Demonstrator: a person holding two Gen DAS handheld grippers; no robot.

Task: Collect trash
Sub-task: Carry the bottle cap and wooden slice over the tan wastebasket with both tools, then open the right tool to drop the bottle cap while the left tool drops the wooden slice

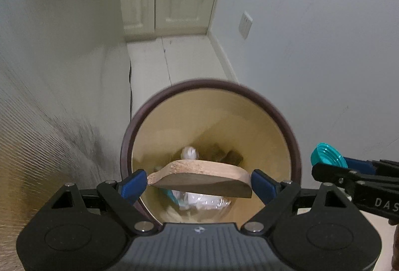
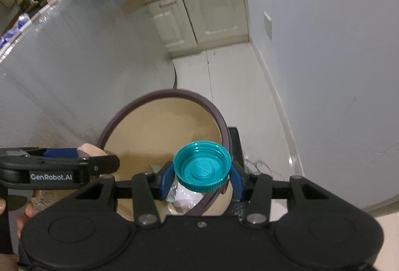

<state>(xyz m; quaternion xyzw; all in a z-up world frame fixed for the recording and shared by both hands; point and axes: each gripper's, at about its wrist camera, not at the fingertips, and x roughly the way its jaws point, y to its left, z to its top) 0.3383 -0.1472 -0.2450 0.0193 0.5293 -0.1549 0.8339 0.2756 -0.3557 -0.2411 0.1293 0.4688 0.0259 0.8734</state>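
A round bin with a dark brown rim (image 1: 284, 118) and tan inside stands on the floor; it also shows in the right wrist view (image 2: 219, 118). White crumpled trash (image 1: 189, 153) and clear plastic lie inside it. My left gripper (image 1: 198, 182) is shut on a flat wooden piece (image 1: 199, 177) and holds it over the bin's mouth. My right gripper (image 2: 202, 172) is shut on a teal jar lid (image 2: 202, 166), held above the bin's right rim. The lid also shows in the left wrist view (image 1: 326, 155), right of the bin.
A ribbed grey panel (image 2: 74, 66) stands left of the bin, a white wall (image 2: 336, 71) to the right. Cream cabinets (image 2: 199, 19) are at the far end of the tiled floor (image 2: 224, 76). A black stand (image 2: 235, 143) sits by the bin's right side.
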